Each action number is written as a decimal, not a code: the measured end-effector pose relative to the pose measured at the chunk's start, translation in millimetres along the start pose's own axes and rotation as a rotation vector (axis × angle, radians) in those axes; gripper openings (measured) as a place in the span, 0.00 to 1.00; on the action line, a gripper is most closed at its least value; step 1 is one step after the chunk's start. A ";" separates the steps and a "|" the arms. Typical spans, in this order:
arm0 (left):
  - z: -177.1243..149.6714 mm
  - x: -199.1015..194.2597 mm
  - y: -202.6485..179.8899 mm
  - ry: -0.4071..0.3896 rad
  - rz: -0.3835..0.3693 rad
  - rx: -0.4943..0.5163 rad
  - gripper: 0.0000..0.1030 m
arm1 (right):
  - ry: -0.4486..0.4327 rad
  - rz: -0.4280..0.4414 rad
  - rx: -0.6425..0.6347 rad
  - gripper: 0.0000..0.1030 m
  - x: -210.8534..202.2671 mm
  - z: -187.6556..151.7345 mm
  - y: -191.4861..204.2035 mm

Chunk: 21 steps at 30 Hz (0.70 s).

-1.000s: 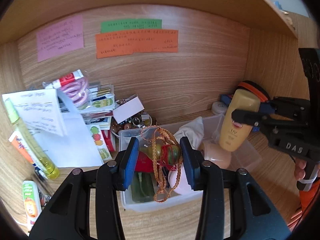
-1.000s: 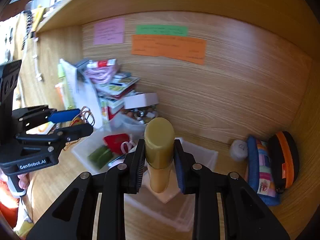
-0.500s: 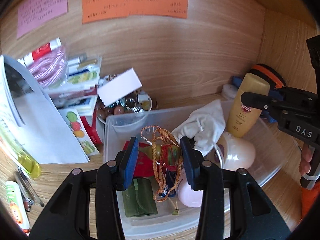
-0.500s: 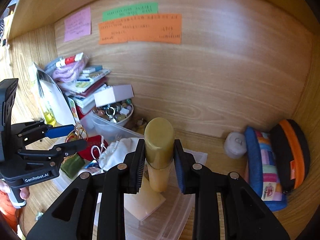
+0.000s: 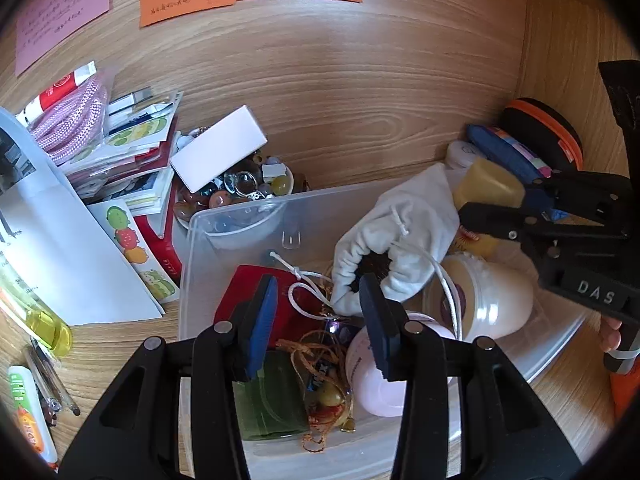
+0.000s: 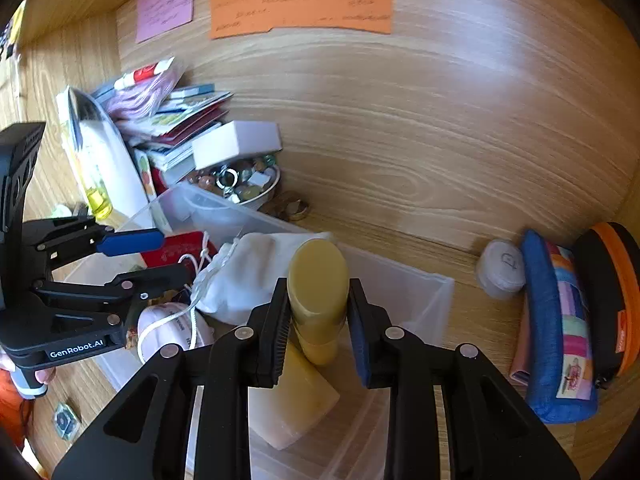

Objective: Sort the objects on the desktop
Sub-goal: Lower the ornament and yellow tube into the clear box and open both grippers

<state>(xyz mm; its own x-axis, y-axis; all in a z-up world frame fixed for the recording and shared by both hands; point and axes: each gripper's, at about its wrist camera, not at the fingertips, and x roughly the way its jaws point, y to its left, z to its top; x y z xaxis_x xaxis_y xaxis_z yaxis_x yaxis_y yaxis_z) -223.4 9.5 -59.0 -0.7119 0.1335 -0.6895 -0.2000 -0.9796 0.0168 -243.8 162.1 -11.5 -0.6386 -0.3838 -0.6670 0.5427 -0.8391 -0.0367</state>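
Two grippers over clear bin [image 5: 224, 216], left gripper [image 5: 318, 316] open and empty, right gripper [image 6: 318, 320] clamping yellow bottle [image 6: 318, 280]

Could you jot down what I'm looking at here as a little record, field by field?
setting: wooden desk nook with paper notes on the back wall
container: clear plastic bin
in the bin: white drawstring pouch, red card, gourd charm on orange cord
left gripper: open, above the bin
right gripper: shut on yellow sunscreen bottle, over the bin
beside the bin: bowl of beads, pencil case
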 end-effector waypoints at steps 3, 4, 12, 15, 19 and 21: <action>-1.6 1.3 -2.1 0.006 0.017 0.011 0.48 | 0.003 0.003 -0.011 0.24 2.7 -2.5 3.2; -1.9 1.9 -2.2 0.006 0.022 0.013 0.50 | 0.001 -0.001 -0.016 0.24 2.5 -2.5 4.1; -1.9 -2.1 0.1 -0.007 0.036 0.002 0.64 | -0.016 -0.016 -0.037 0.27 0.3 -3.4 7.1; -1.8 -3.0 -0.2 -0.010 0.040 0.005 0.65 | -0.018 -0.008 -0.040 0.49 -0.9 -4.1 8.6; -2.1 -4.5 0.7 -0.012 0.043 0.001 0.68 | -0.034 -0.011 -0.057 0.61 -5.1 -5.4 13.8; -2.0 -4.7 1.4 -0.010 0.045 -0.002 0.69 | -0.039 -0.019 -0.066 0.67 -6.0 -5.7 16.1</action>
<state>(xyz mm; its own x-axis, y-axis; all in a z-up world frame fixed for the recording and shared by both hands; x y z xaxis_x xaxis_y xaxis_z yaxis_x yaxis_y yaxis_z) -219.1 7.2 -57.2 -0.7271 0.0911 -0.6804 -0.1666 -0.9849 0.0461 -228.1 153.1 -12.3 -0.6690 -0.3841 -0.6363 0.5646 -0.8194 -0.0990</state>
